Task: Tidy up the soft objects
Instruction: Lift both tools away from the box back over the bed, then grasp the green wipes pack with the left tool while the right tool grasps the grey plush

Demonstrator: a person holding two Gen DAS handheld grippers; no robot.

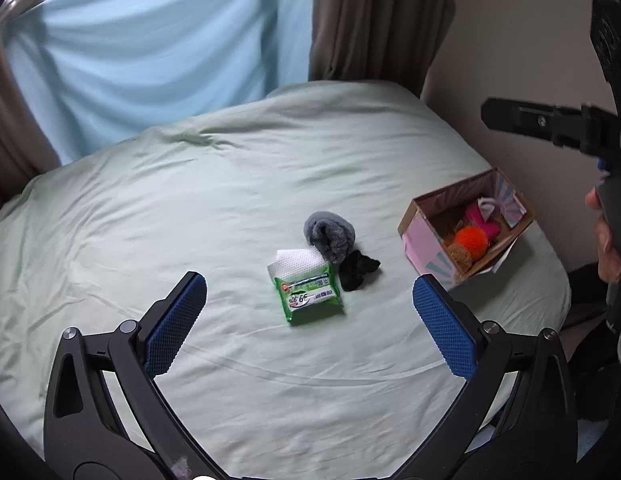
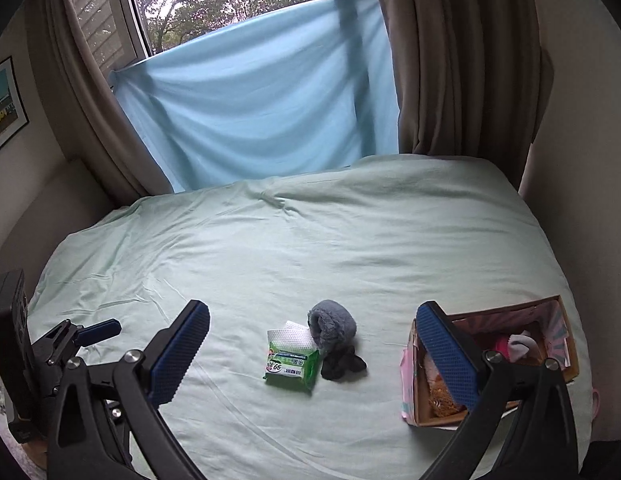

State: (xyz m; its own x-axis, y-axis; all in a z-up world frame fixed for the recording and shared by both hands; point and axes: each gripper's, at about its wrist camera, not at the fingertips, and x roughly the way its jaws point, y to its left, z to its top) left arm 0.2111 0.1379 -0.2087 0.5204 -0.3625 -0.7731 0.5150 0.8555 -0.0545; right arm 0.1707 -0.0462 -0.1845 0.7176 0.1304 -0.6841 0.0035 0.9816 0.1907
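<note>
Both my left gripper [image 1: 309,312] and right gripper [image 2: 313,344] gape wide, empty. The grey plush roll [image 1: 330,237] lies mid-bed [image 1: 190,200], touching the wipes pack [image 1: 310,294] — light, squashy; I'd pinch its bulging middle, toward the box [image 1: 424,240] at the right edge.

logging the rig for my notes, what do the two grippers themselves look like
Both match: the left gripper and right gripper have black curved plastic frames with silver pivot bolts and two straight fingers faced with blue dimpled pads. No cables or sleeves show. The person's bare hand grips a black handle.
</note>
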